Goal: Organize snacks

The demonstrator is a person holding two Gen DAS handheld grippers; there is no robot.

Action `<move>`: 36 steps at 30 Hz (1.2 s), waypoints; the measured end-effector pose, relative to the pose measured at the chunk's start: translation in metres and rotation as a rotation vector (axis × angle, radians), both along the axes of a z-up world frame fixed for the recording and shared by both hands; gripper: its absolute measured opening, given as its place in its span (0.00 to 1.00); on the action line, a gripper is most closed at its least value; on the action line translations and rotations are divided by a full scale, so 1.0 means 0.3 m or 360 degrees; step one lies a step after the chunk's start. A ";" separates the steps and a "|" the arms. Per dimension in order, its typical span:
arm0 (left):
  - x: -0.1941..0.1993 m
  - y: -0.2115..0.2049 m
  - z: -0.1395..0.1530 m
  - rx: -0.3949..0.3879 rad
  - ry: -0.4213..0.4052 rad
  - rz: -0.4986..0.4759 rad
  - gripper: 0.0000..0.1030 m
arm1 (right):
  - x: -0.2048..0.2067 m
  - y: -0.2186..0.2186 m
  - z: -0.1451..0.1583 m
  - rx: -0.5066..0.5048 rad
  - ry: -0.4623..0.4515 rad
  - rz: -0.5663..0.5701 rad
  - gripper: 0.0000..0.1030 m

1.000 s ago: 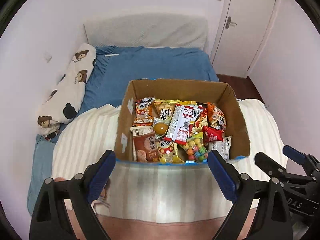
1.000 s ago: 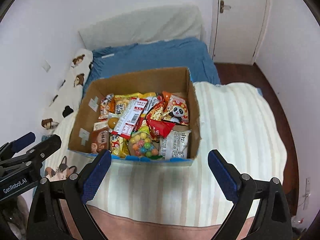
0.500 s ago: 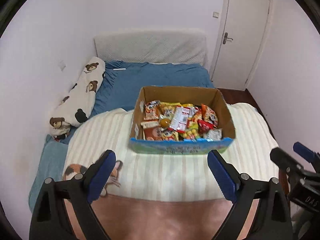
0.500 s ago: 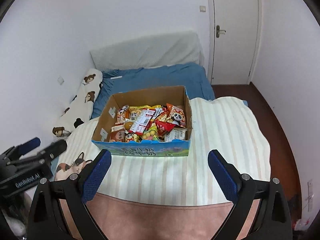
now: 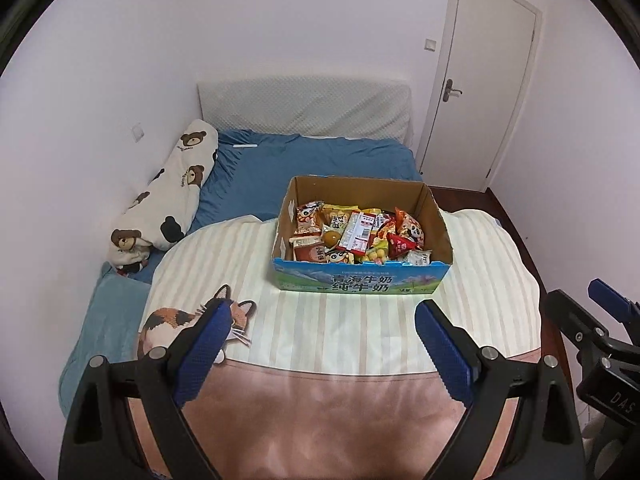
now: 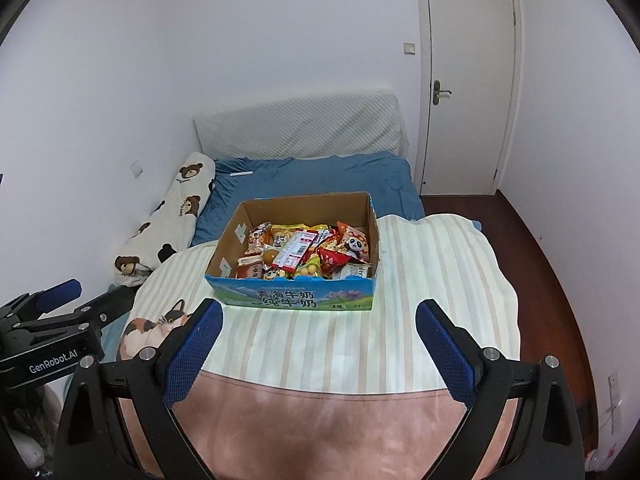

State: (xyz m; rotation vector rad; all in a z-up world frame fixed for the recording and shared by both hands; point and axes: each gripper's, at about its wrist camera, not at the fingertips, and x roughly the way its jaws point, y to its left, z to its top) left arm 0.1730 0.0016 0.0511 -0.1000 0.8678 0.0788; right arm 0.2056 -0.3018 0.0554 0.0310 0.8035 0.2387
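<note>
On striped blanket (image 5: 360, 332): snack box (image 5: 360, 284) long side facing grippers; left gripper (image 5: 324, 344), right gripper (image 6: 320, 344) spread, empty.

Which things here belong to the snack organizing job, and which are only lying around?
For the job:
- cardboard box
- snack packets inside it
- left claw, open
- right claw, open

Lying about:
- bear-print pillow
- striped blanket
- door
</note>
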 end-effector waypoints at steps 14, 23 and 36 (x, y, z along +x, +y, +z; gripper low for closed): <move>0.012 0.003 -0.009 0.0010 -0.0046 0.0036 1.00 | -0.010 -0.011 0.008 -0.0036 -0.0022 -0.0038 1.00; 0.113 0.004 -0.056 0.0042 -0.0042 0.0061 1.00 | 0.110 -0.018 -0.037 -0.0050 -0.0005 -0.0120 1.00; 0.327 -0.020 -0.182 0.0104 0.0100 0.0037 1.00 | 0.328 0.018 -0.172 -0.0102 0.0090 -0.0188 1.00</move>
